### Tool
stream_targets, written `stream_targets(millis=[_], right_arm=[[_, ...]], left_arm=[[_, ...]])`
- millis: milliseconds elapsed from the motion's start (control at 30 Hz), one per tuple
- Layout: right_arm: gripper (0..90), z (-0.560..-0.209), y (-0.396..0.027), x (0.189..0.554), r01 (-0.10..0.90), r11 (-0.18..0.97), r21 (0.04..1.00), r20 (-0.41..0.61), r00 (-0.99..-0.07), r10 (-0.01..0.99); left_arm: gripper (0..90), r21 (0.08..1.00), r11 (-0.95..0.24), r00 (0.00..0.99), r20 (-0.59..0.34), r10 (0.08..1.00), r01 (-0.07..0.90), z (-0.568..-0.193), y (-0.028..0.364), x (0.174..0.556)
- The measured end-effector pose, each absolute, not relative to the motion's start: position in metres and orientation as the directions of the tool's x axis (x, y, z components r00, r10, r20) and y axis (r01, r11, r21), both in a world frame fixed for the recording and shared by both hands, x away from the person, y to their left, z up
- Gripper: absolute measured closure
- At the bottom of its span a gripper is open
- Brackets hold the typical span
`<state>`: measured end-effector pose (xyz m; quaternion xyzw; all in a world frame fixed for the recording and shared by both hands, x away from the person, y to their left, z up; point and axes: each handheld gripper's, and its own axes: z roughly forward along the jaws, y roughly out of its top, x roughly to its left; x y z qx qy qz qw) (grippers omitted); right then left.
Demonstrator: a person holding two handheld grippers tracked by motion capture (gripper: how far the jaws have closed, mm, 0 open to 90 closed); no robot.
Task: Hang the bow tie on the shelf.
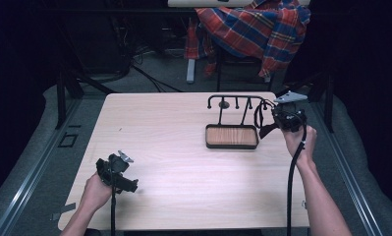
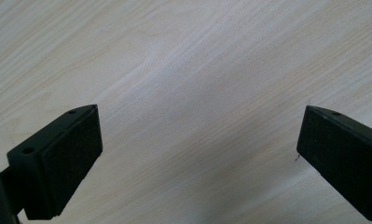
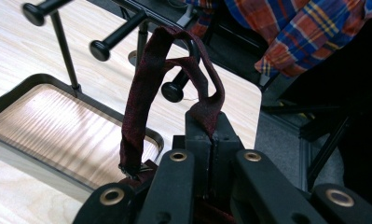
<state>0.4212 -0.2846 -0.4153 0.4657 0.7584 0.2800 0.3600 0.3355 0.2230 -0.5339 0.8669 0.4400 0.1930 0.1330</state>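
1. The right gripper [image 3: 210,133] is up at the far right of the table [image 1: 174,147], its jaws pressed tight together on a dark red strap [image 3: 141,88].
2. In the right gripper view the strap rises from the pinched jaws in a loop and drapes over the end peg of a black rack [image 3: 127,28]; one length hangs back down toward the gripper's body, where a small buckle or clip seems to sit, though it is too dark there to be sure.
3. The rack stands on two thin posts in a tray [image 1: 231,136] with a black rim and a wooden floor; its knobbed pegs stick out along a top bar.
4. From the high view, the right gripper [image 1: 268,129] sits just beside the tray's right end, the right hand [image 1: 297,140] underneath it and the cable trailing down along the forearm.
5. Over on the near left, the left gripper [image 1: 129,186] hovers low above bare tabletop, held by the left hand [image 1: 96,192].
6. The left gripper view shows its two black pads [image 2: 72,154] spread wide apart, nothing between them but pale wood grain.
7. A plaid cloth [image 1: 252,27] hangs over a chair beyond the table's far edge.
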Motion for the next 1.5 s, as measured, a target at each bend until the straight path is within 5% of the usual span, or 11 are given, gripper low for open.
stream_targets(millis=[1500], right_arm=[[86.1,-0.462,-0.292,0.466,0.603,0.321,0.73,-0.154,-0.313,0.937]], left_arm=[[0.3,0.393,-0.577,0.54,0.213,0.814,0.716,-0.535,0.223,0.335]])
